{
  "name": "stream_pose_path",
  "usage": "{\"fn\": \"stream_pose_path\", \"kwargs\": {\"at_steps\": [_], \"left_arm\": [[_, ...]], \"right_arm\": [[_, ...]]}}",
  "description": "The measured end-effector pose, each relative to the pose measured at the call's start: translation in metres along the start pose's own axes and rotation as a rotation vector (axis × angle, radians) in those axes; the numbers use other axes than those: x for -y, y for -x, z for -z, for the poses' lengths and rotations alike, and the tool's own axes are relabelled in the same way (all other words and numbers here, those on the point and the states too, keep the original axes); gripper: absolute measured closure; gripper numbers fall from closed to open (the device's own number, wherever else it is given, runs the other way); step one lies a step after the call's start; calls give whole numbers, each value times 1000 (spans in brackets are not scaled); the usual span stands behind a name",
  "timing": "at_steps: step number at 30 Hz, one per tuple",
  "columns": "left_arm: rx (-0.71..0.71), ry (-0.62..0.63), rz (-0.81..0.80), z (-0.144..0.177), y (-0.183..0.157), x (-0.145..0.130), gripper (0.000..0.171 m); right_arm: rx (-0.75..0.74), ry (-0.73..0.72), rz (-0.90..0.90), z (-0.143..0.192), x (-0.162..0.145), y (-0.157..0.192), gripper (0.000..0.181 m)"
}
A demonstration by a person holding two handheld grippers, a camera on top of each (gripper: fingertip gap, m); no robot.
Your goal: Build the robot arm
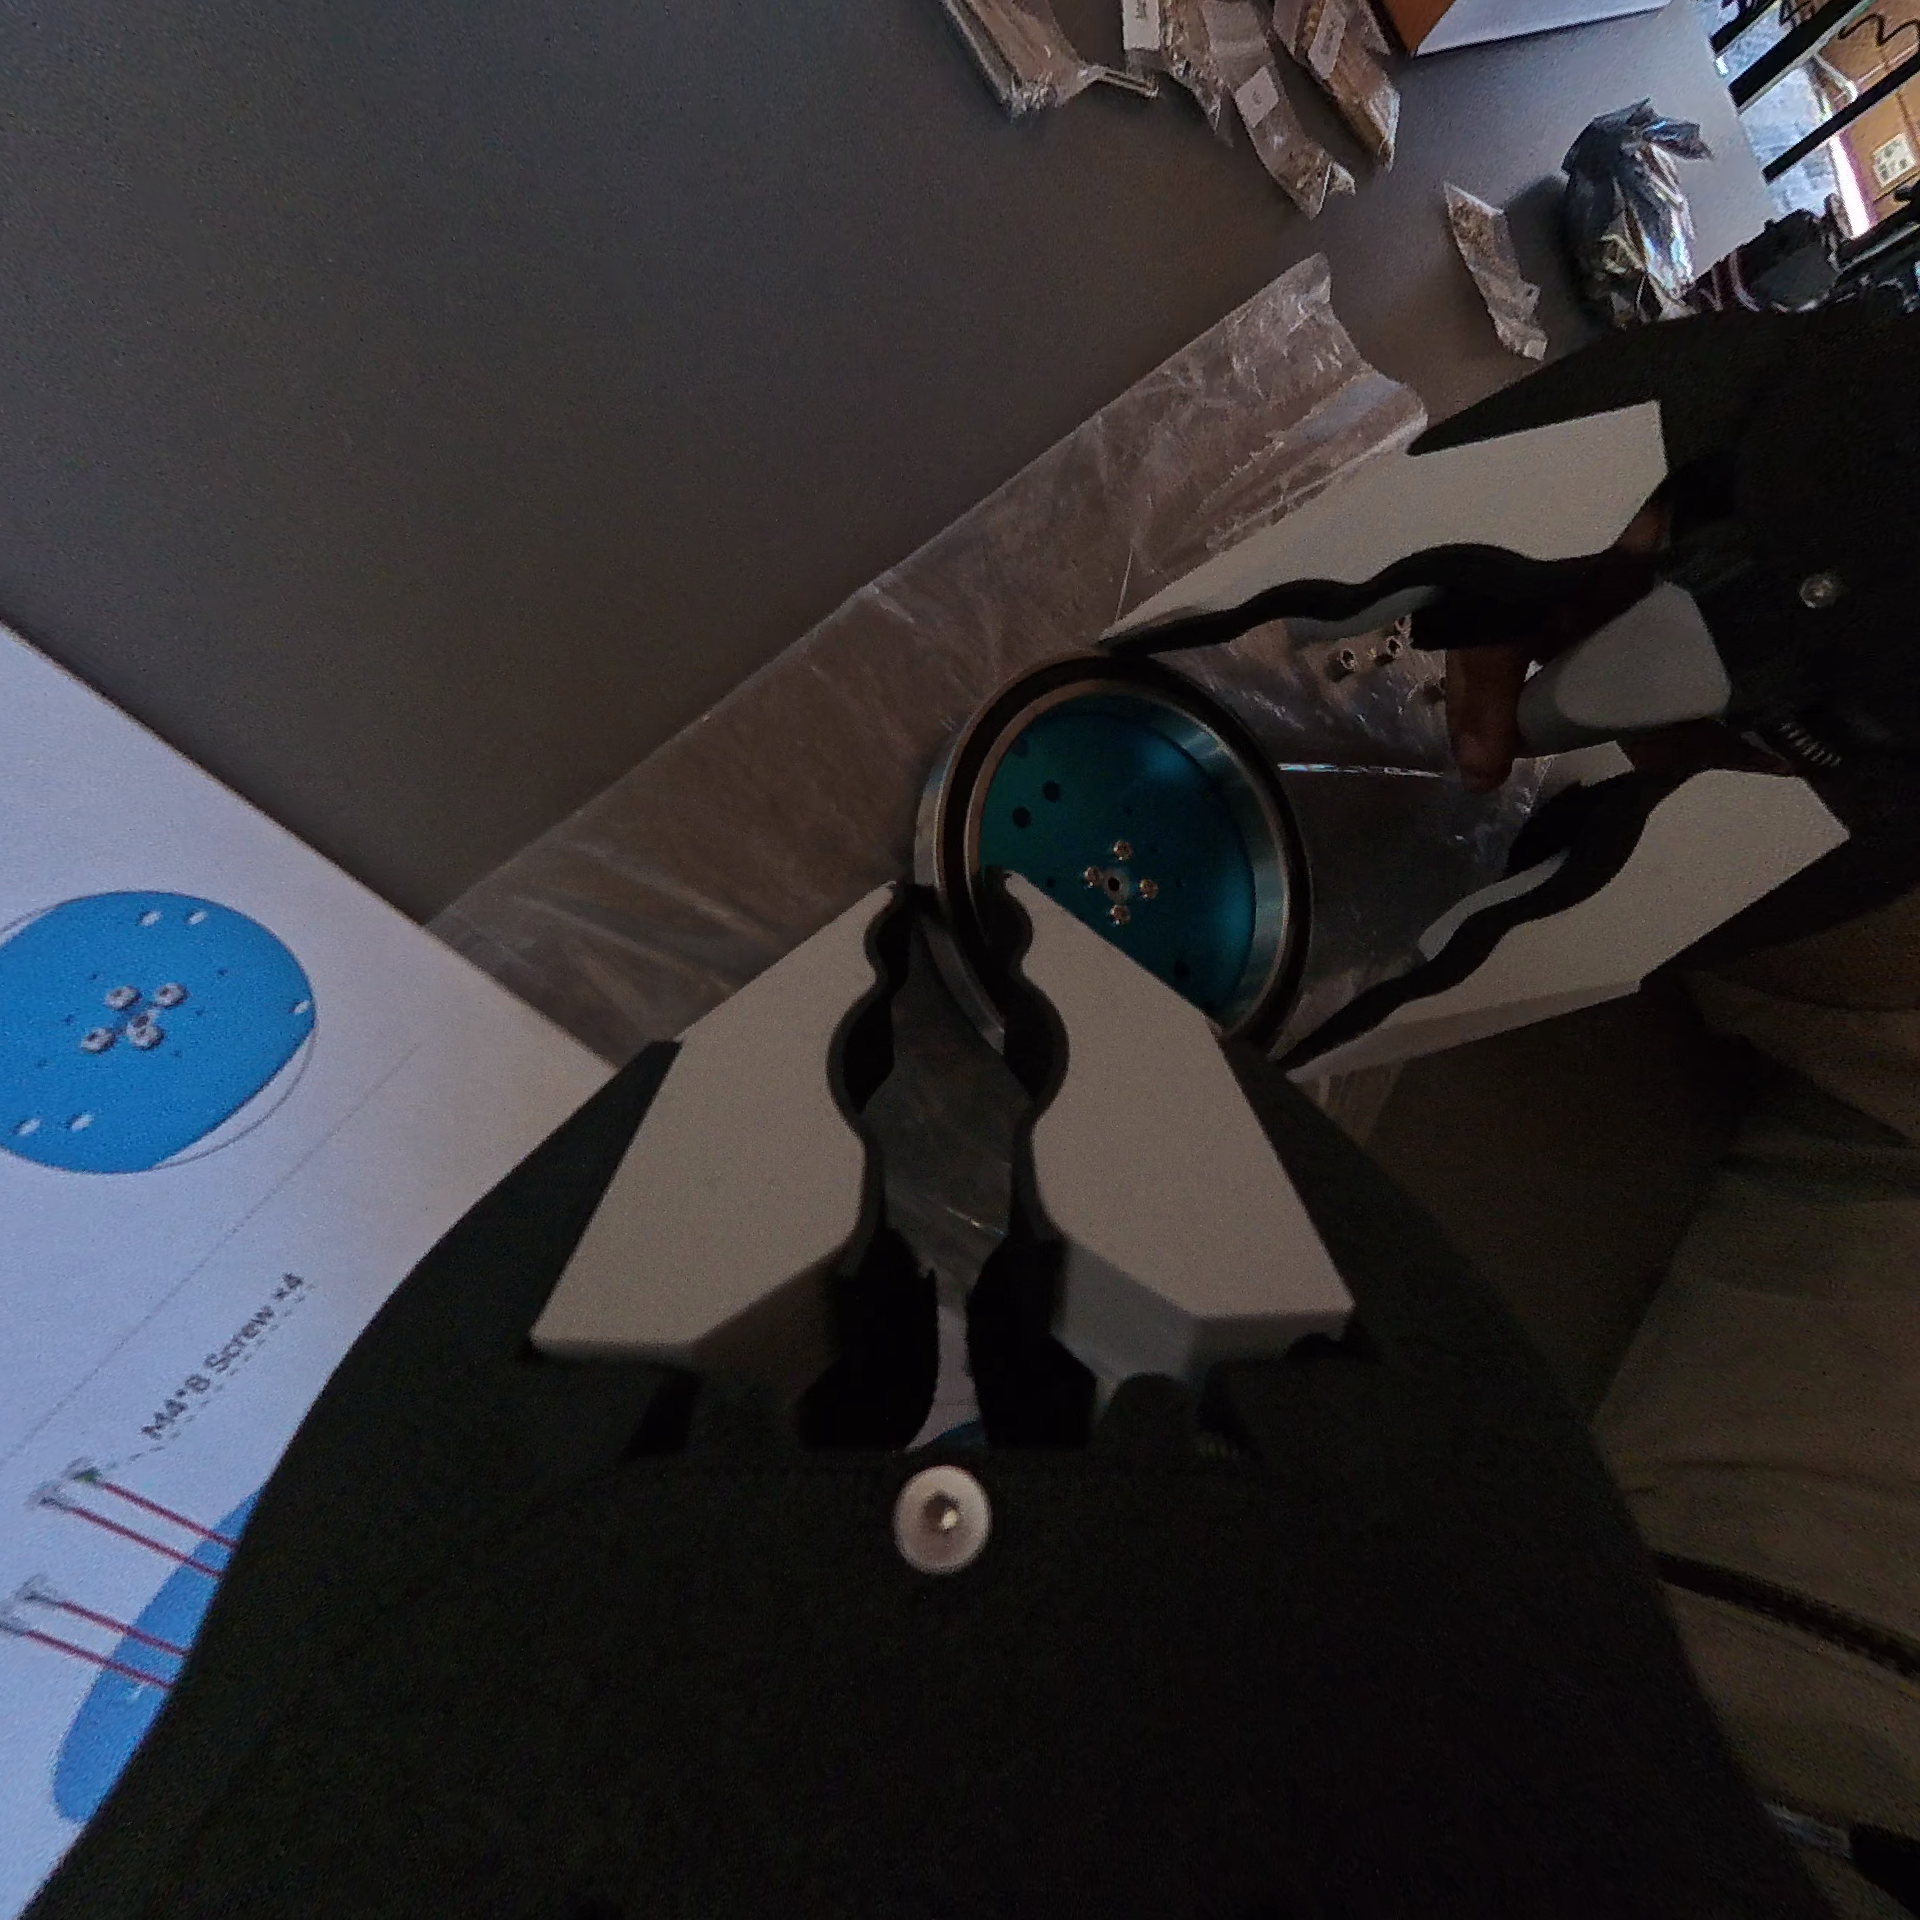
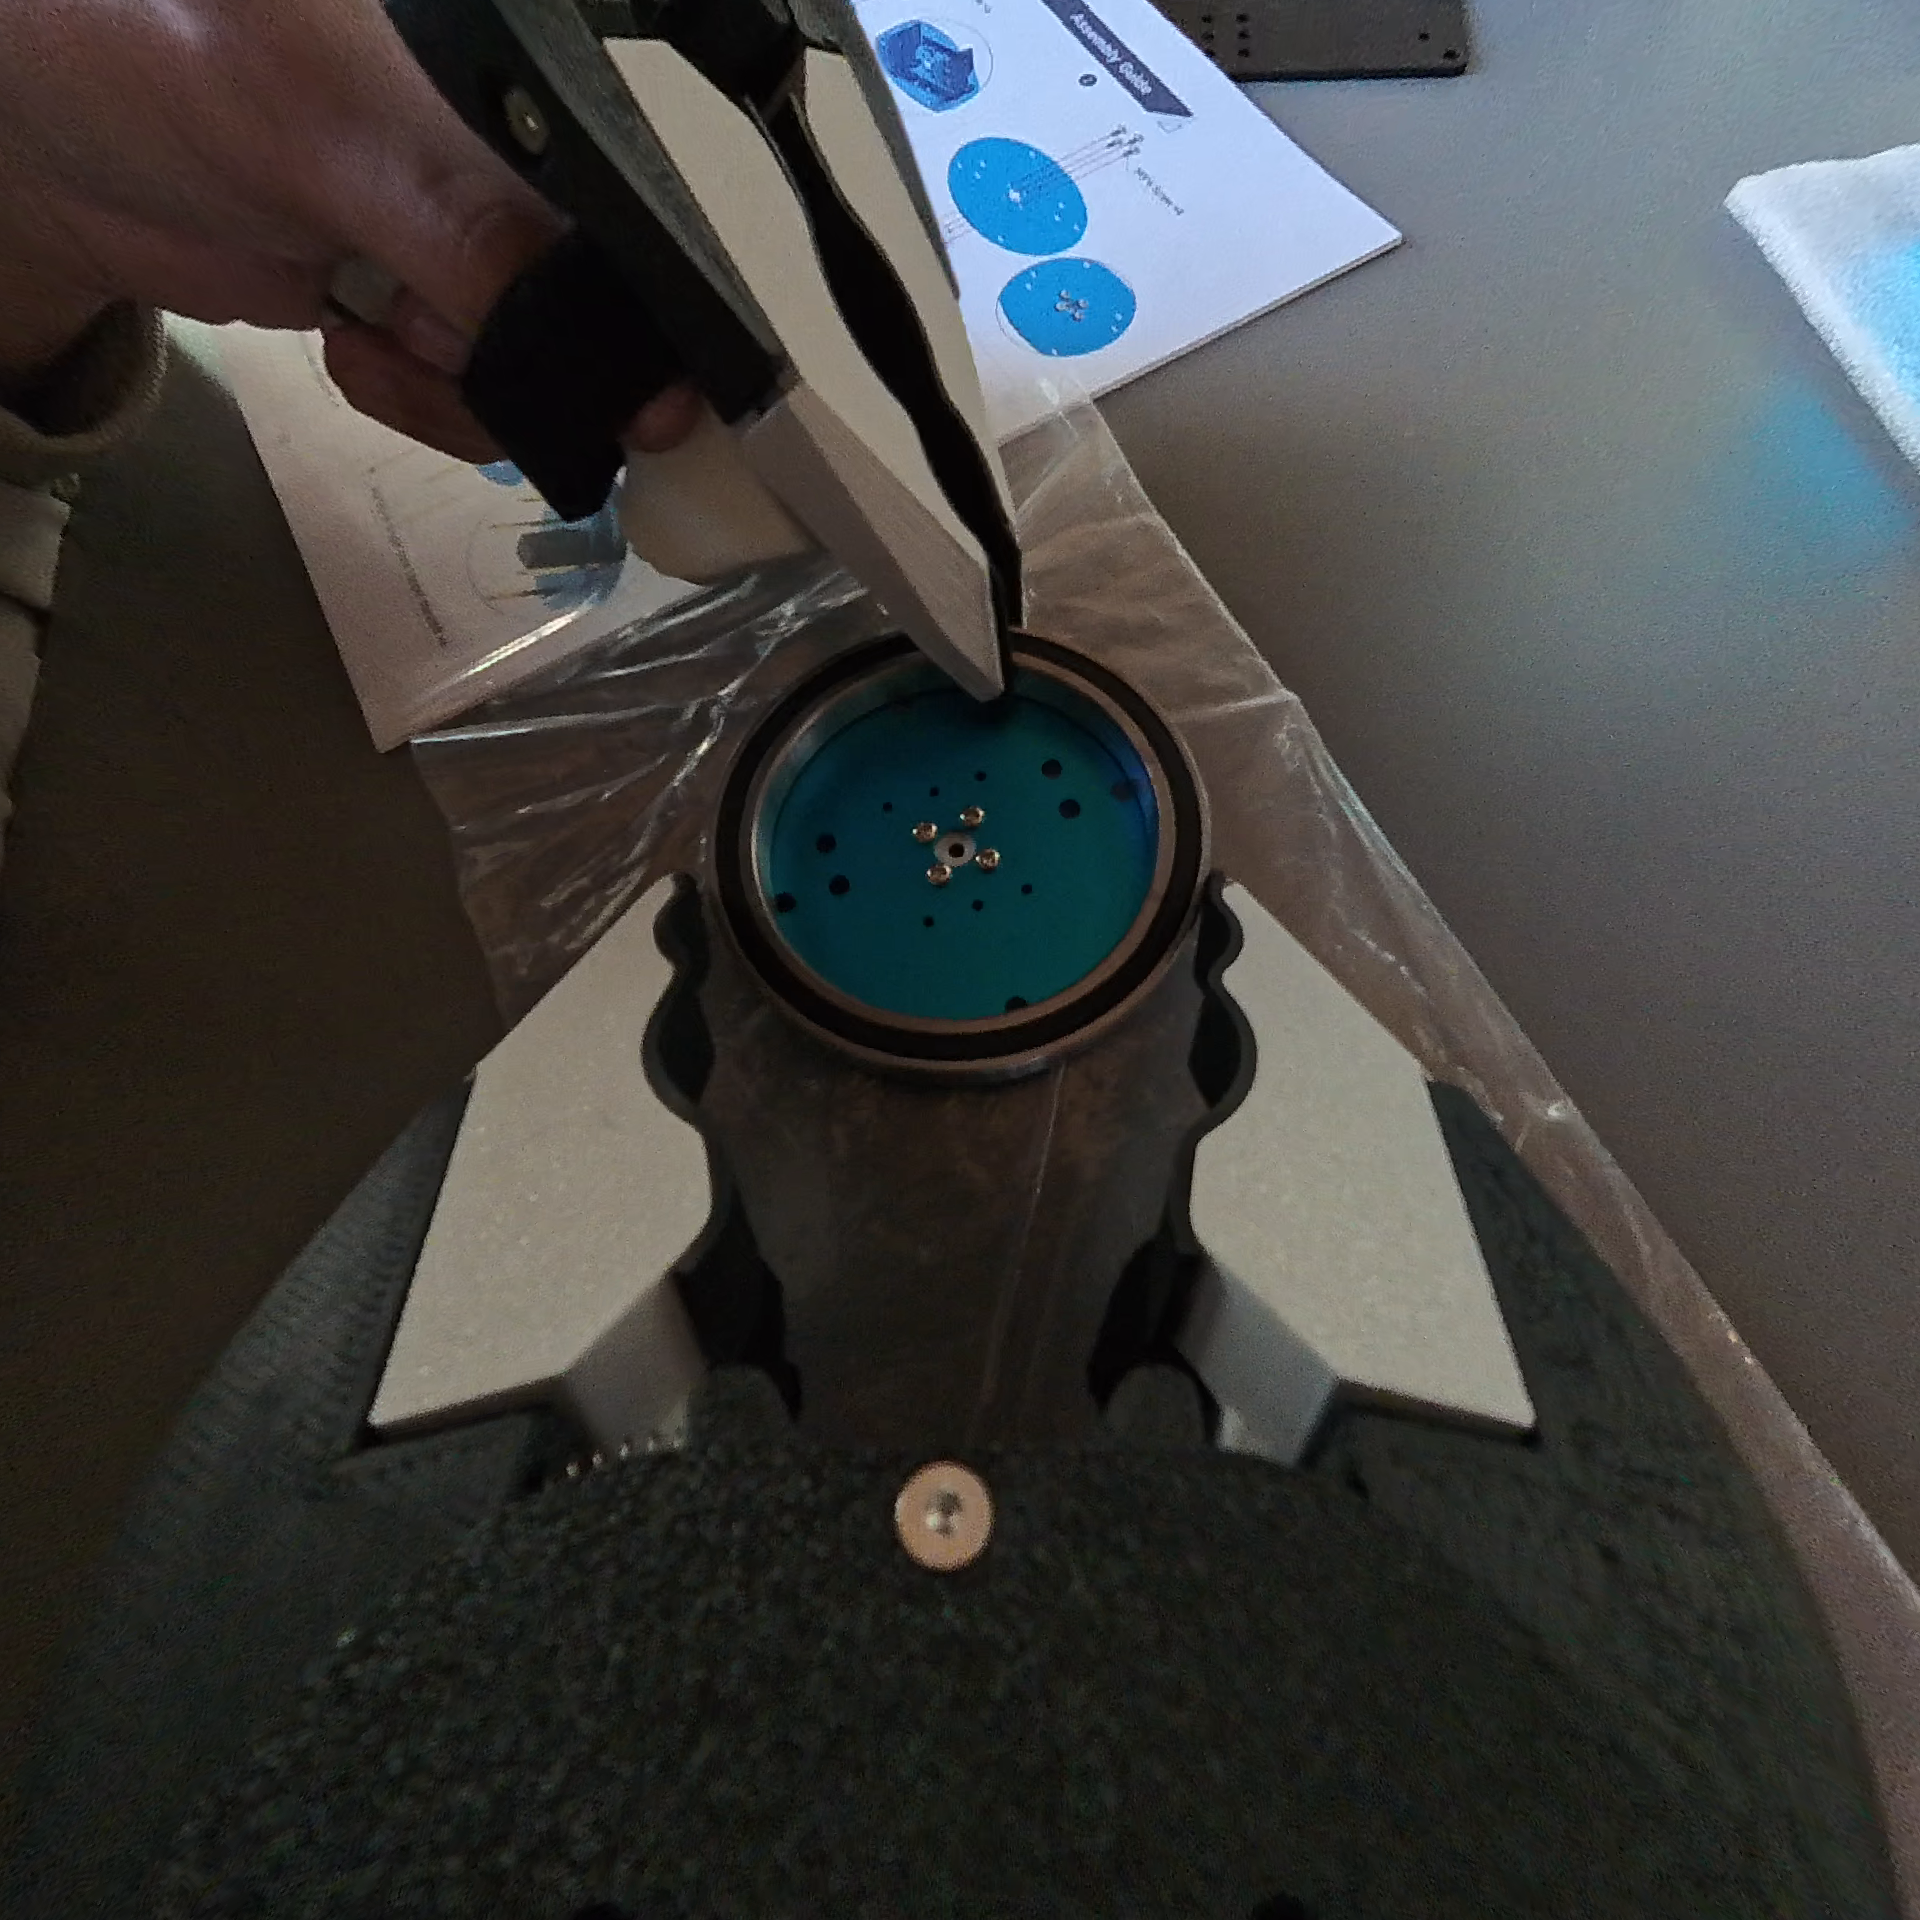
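A blue disc (image 2: pixel 956 862) with several holes and brass screws round its centre sits inside a metal ring (image 2: pixel 956 1044) on a clear plastic bag (image 2: pixel 1299 790). My left gripper (image 1: pixel 954 888) is shut on the rim, one finger outside the ring (image 1: pixel 940 769) and one inside the blue disc (image 1: pixel 1122 831). In the right wrist view the left gripper (image 2: pixel 992 675) comes down from the top onto the far rim. My right gripper (image 2: pixel 951 888) is open, its fingers close beside the ring on either side. It shows at the right of the left wrist view (image 1: pixel 1205 847).
A printed instruction sheet (image 1: pixel 156 1039) (image 2: pixel 1122 208) lies beside the plastic bag (image 1: pixel 779 779). Small bags of parts (image 1: pixel 1247 94) and a black bag (image 1: pixel 1631 187) lie farther off. White foam (image 2: pixel 1849 270) and a dark plate (image 2: pixel 1351 42) are on the grey table. A hand (image 2: pixel 208 187) holds the left gripper.
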State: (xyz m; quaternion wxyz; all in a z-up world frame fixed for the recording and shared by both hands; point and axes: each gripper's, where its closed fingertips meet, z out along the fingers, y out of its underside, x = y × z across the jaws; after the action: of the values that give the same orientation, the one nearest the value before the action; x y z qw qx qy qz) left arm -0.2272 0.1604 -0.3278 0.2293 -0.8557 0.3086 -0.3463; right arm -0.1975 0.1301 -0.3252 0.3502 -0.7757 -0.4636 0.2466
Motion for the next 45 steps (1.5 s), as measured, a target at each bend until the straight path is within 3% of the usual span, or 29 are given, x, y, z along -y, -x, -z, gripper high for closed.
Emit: {"fn": "stream_pose_path", "kwargs": {"at_steps": [45], "left_arm": [[28, 18, -28, -4, -4, 0, 157]], "right_arm": [[18, 21, -34, 2, -12, 1, 92]]}}
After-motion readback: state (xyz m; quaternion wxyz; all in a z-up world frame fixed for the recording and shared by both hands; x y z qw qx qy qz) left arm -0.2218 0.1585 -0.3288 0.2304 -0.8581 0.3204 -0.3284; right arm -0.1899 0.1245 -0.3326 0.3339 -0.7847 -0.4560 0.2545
